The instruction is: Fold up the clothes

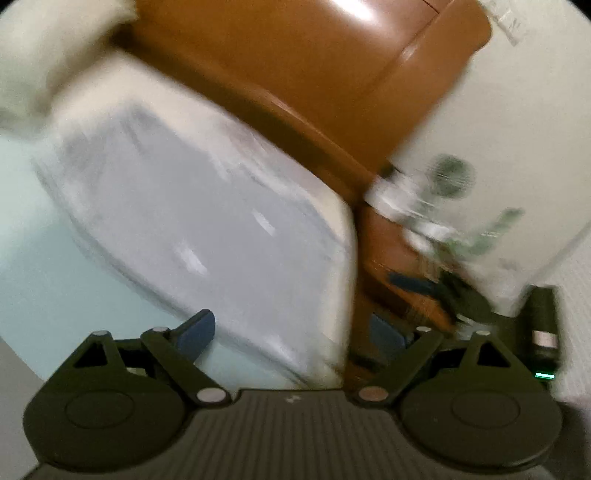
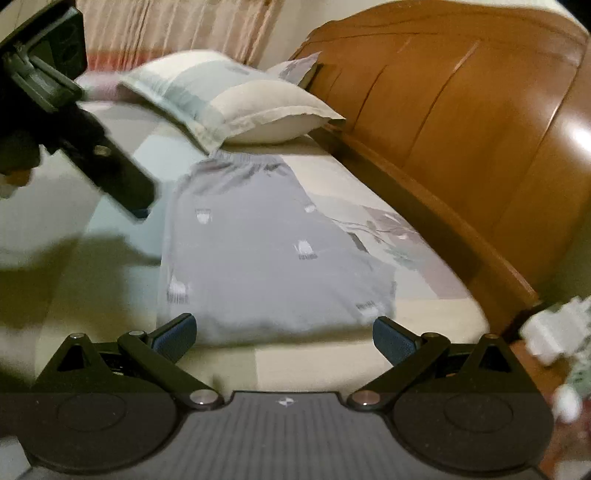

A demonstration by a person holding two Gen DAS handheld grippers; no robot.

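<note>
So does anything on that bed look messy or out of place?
Nothing stands out. The grey garment lies flat and folded on the bed sheet, below the pillow. Both views are blurred, so fine wrinkles cannot be judged.

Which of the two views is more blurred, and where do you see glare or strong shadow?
Left wrist view: heavy motion blur, grey garment smeared, glare on wooden headboard. Right wrist view: sharper, garment print readable, glare at headboard's right end, dark shadow on the bed sheet.

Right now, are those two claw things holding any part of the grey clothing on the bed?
No. The left gripper and right gripper both stand open and empty; the grey garment lies flat on the bed.
</note>
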